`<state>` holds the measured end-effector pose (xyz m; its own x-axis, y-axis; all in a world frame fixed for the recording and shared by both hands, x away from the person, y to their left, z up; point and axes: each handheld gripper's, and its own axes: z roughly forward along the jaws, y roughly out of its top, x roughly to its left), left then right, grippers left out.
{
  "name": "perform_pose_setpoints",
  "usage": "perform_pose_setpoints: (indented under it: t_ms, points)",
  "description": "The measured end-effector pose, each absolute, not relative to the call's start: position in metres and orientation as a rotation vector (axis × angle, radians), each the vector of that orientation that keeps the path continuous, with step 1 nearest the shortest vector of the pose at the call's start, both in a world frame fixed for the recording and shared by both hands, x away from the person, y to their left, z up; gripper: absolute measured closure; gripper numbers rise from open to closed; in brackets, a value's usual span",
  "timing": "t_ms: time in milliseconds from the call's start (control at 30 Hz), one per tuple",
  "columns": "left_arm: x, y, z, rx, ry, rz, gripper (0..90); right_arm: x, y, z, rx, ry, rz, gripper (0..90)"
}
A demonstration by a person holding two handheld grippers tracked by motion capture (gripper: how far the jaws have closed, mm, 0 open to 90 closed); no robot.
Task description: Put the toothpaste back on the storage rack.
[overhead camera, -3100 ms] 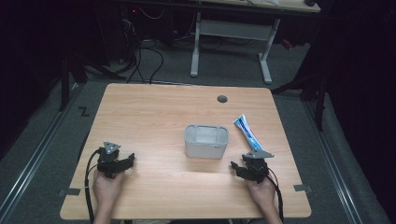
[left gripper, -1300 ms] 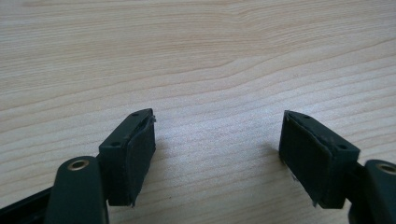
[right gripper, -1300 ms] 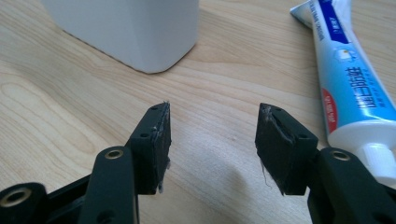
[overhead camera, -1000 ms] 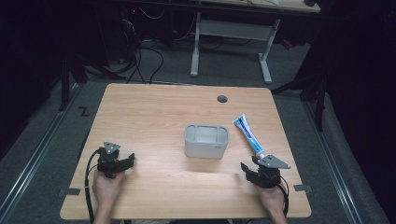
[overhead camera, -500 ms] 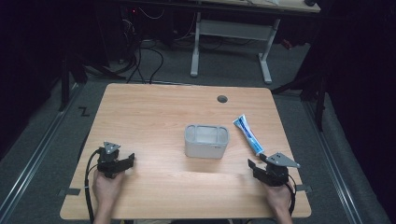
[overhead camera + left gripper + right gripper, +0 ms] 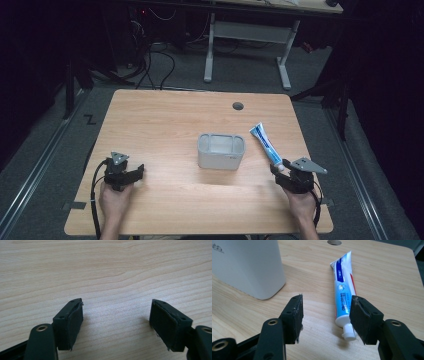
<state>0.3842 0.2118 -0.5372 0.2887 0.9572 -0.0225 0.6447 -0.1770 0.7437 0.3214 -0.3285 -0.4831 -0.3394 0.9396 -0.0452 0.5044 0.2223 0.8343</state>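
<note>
Left tool (image 6: 131, 174): lower left of high view, resting on bench (image 6: 165, 125), jaws wide apart w/ bare wood between them.
Container (image 6: 220, 150): grey, rectangular, upright at frame centre.
Toothpaste tube (image 6: 266, 144): lying flat, right of container, angled; white cap (image 6: 348, 332) toward lower right.
Right tool (image 6: 283, 172): lower right, jaws spread, nothing gripped; cap end just beside one jaw's inner face in right gripper view, contact unclear.

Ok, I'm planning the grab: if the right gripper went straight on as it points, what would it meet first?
Probably the toothpaste tube: its cap end lies just inside the right gripper's open jaws, by the right-hand one. The white container sits off to the left.
</note>
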Motion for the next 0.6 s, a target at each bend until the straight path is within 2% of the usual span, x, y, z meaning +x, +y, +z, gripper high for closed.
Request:
perform_pose_setpoints:
  t_ms: [600]
  points:
    - [0.384, 0.212, -0.537, 1.909, 1.431, 0.613, 27.5, 0.35, -0.332, -0.46, 1.341, 1.923, 1.057, 45.9]
